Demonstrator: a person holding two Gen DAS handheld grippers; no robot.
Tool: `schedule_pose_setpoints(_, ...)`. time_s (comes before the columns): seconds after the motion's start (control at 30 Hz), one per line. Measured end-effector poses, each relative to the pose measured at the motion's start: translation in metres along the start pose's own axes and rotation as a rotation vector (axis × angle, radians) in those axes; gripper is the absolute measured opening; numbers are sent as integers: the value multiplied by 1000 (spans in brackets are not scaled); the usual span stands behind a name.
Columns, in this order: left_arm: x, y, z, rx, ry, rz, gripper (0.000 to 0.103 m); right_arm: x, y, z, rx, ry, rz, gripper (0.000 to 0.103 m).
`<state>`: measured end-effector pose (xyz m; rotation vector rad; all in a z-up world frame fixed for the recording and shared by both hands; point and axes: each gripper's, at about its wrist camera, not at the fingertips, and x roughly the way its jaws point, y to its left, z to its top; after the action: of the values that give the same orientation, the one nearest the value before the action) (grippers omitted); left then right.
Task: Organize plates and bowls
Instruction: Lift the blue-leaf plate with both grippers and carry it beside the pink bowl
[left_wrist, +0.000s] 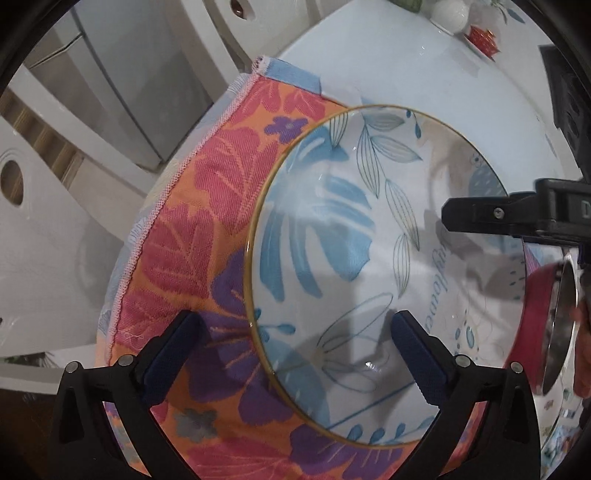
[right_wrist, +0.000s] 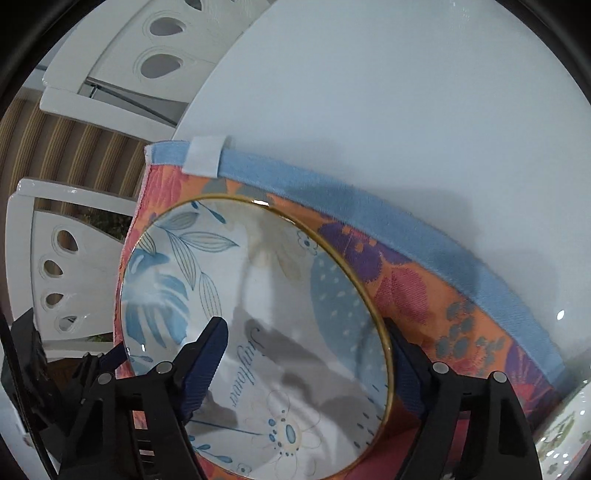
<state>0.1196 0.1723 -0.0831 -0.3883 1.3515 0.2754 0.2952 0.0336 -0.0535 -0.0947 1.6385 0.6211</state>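
I have the gold-rimmed floral plate lying flat on the bright flower-print cloth, which covers the near edge of the white table. Nothing rests on the plate; it is bare, showing only its blue leaves and a line of script. My left gripper is spread wide and straddles the plate's rim, one finger over the cloth and the other over the plate's face, and I cannot tell whether either pad touches. My right gripper is also apart, set across the opposite rim, and grips nothing that I can see. At the right edge of the left view a red bowl with a shiny metal inside sits tilted close beside the plate; whether anything holds it is hidden. Another patterned dish peeks in at the right view's corner. I judge the sorting is barely begun: this plate looks like the base or the next piece to lift, and the bowl and other dish remain to be grouped. White chairs stand beyond the table.
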Motion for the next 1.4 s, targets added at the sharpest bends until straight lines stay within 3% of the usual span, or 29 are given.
schedule_pose_setpoints(0.1,2,-6,10,-17,24,-3,101,0,-2,3,5,3,13,81)
schedule_pose_setpoints(0.17,-3,-13,18,23,9,-30,96,-2,-1,2,-8,6,28,82)
schedule_pose_setpoints(0.23,-4,-26,17,91,-4,-11,99,-5,2,-3,-13,14,90,84)
schedule_pose_setpoints(0.43,-14,1,20,13,-14,-151,97,-12,8,-10,6,15,114,89)
schedule_pose_setpoints(0.6,-38,8,21,87,-64,-104,97,-32,23,-16,-33,-11,128,89)
schedule_pose_setpoints(0.77,-62,29,19,55,-84,-141,97,-47,45,-34,-41,-29,154,89)
schedule_pose_setpoints(0.87,-72,31,9,88,-99,-115,97,-57,58,-49,-47,-44,158,89)
schedule_pose_setpoints(1.1,-95,59,-20,79,-89,-144,97,-65,81,-87,-23,-38,174,89)
schedule_pose_setpoints(1.4,-114,93,-92,92,-30,-179,97,-56,119,-164,10,-31,202,89)
